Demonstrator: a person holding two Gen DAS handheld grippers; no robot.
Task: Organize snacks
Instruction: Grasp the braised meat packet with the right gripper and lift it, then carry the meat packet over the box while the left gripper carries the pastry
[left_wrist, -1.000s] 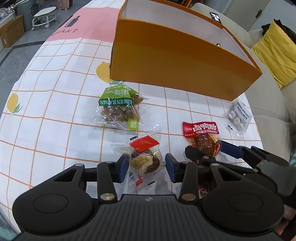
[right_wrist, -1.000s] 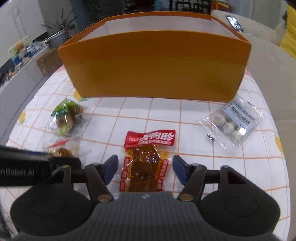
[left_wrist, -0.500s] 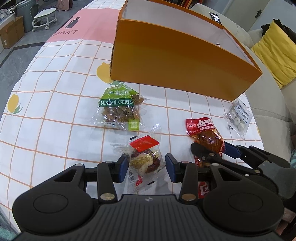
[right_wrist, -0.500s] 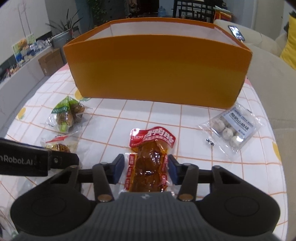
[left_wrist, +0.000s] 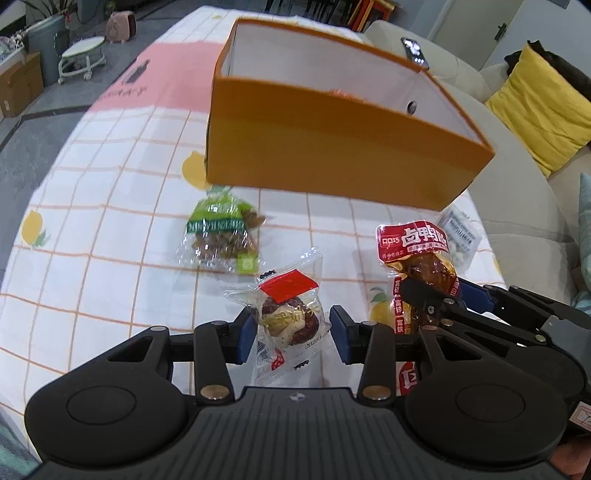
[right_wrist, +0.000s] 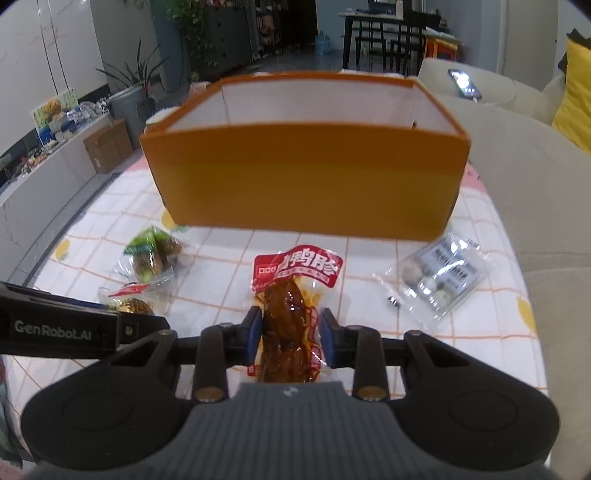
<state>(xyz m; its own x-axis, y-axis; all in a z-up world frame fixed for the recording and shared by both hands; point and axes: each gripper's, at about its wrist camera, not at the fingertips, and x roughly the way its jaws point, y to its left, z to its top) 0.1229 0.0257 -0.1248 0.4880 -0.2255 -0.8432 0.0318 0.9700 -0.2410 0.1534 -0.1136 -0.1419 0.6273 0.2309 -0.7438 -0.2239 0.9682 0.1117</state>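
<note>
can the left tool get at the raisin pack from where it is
Probably not right away. The left tool is open astride the date snack, which lies between it and the raisin pack. Lifting over the snack leaves bare cloth ahead; the box sits farther back.

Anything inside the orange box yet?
Only bare white inner walls show inside the orange box. Its floor is hidden behind the near wall in both views, so contents cannot be ruled out.

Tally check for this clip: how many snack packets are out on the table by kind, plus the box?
Red-topped meat packet, between the right gripper's pads: 1
Green raisin packet: 1
Clear packet with a red label: 1
Clear packet of pale balls: 1
Orange box: 1
Total: 5
</note>
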